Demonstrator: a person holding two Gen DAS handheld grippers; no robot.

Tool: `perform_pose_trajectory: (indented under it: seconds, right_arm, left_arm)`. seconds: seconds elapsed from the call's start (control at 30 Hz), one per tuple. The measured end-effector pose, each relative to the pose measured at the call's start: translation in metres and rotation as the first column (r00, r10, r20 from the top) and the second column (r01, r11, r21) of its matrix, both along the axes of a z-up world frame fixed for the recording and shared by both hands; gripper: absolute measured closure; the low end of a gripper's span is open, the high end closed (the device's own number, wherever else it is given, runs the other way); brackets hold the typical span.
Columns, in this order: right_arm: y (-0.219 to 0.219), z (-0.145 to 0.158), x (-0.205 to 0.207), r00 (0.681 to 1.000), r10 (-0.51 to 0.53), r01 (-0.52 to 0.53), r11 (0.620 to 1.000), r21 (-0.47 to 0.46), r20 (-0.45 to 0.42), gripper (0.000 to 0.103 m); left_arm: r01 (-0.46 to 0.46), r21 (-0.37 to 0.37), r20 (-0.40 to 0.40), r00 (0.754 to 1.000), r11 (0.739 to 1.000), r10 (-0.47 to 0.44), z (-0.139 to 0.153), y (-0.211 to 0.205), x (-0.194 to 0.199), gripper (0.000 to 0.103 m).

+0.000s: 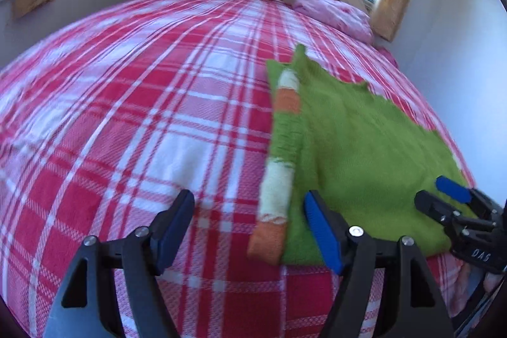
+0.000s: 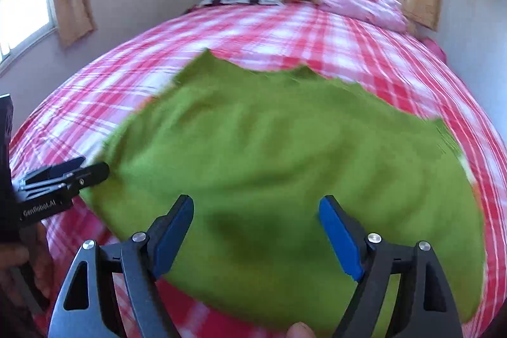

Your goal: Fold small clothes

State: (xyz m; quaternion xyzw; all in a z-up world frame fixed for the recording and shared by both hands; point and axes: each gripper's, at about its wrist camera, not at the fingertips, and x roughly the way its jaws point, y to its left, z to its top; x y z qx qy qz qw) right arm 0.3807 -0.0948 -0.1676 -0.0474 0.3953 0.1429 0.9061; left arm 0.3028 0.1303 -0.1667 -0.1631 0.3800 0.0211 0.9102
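Left wrist view: both the left tongs (image 1: 250, 227) and right tongs (image 2: 256, 230) gape released over the green garment (image 2: 285, 154).

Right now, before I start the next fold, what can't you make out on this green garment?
- Green garment, right wrist view: motion blur smears its surface and far edge; its type and layers are unclear.
- Its near right corner, left wrist view: covered by the right gripper.
- Its near hem, right wrist view: behind the right gripper's fingers.
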Motion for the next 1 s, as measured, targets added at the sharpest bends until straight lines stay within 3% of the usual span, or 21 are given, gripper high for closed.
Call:
perform_pose_trajectory:
  seconds: [0.13,0.27,0.4,0.5,0.63,0.77,0.87,1.0]
  right_arm:
    - [0.029,-0.011,0.016,0.997,0.064,-0.064,0.998,0.003,-0.032,0.021]
    - [0.052,-0.021,0.01,0.995,0.093,-0.096,0.99,-0.102,-0.034,0.019]
    - [0.046,-0.017,0.002,0.993,0.111,-0.114,0.99,-0.086,-0.034,0.019]
    - [0.045,-0.009,-0.008,0.993,0.12,-0.118,0.987,-0.105,0.005,0.019]
    - [0.063,0.003,-0.034,0.972,0.216,-0.199,0.966,-0.167,0.096,0.02]
    - [0.085,0.003,-0.042,0.951,0.288,-0.261,0.943,-0.208,0.113,0.021]
    - [0.101,-0.001,-0.047,0.937,0.328,-0.291,0.922,-0.254,0.119,0.021]
    - [0.124,-0.008,-0.055,0.911,0.397,-0.342,0.881,-0.328,0.115,0.021]
  left_arm:
    - [-0.009,-0.012,0.008,1.0,1.0,0.009,0.0,0.002,-0.001,0.028]
    - [-0.031,-0.013,0.028,0.999,0.999,0.032,0.002,0.004,-0.004,0.028]
    - [-0.048,-0.115,0.055,0.997,0.992,0.055,-0.001,0.022,-0.013,0.028]
    - [-0.039,-0.181,0.033,0.998,0.983,0.046,0.001,0.036,-0.017,0.028]
    - [-0.014,-0.077,0.03,0.999,0.997,0.017,0.011,0.048,-0.023,0.028]
    - [0.005,0.029,0.035,0.999,1.0,-0.006,0.019,0.063,-0.019,0.02]
    - [-0.01,0.103,0.018,1.0,0.995,0.008,0.017,0.072,-0.012,0.02]
    - [0.005,0.075,-0.017,1.0,0.997,-0.004,0.01,0.081,-0.001,0.02]
